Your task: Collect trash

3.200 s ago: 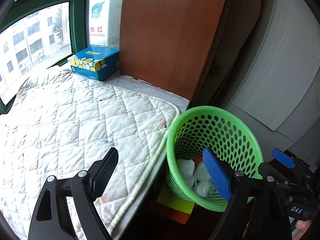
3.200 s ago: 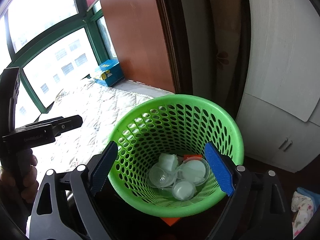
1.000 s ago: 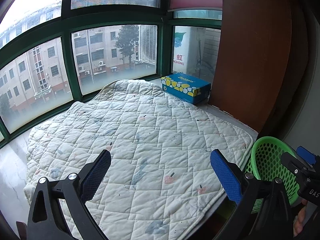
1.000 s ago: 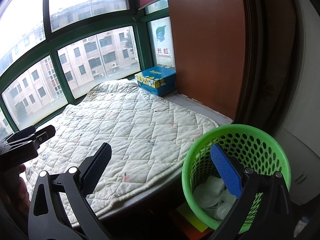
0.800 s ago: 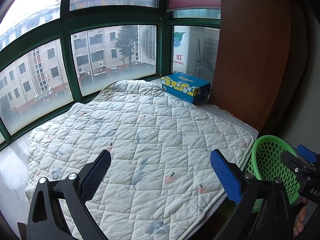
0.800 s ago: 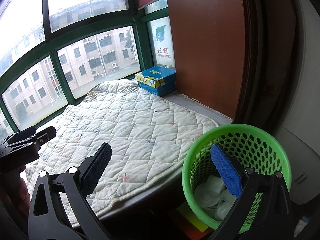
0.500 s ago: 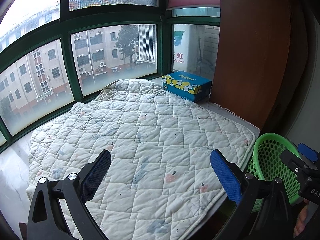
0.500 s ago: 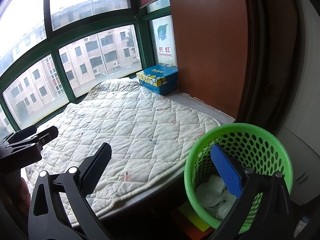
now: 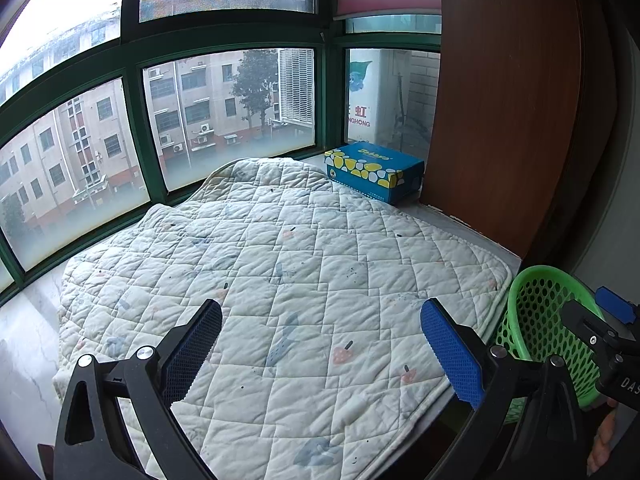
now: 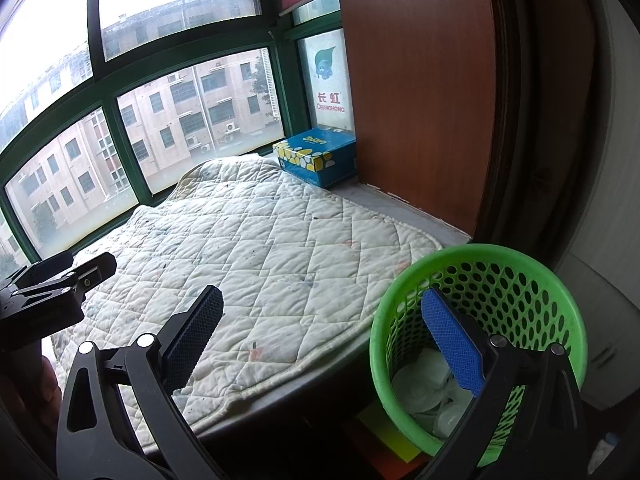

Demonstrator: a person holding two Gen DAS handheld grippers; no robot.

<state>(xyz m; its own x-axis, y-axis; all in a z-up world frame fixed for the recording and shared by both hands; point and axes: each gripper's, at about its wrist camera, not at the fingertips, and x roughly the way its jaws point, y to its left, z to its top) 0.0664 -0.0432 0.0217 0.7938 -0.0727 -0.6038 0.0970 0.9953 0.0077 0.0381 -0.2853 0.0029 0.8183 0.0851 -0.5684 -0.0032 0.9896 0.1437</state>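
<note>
Left gripper: nearest item in the left wrist view; blue-padded fingers spread wide apart, nothing between them, held above the quilted pad.

Right gripper: fingers likewise wide apart and empty; the right-side pad overlaps the basket's mouth in its own view.

Green basket: perforated plastic, upright, standing on the floor just beside the ledge's near right corner, below the ledge's surface level. A yellow and orange sheet lies under it.

Trash: pale, translucent white plastic pieces piled in the basket's bottom; their exact kinds cannot be told.

Quilted pad: white, small printed motifs, spread over the window ledge and covering most of it.

Tissue box: blue with yellow and white pattern, on the ledge's far right corner, beside the brown wooden panel.

Window: green-framed, farthest back; apartment buildings beyond.
</note>
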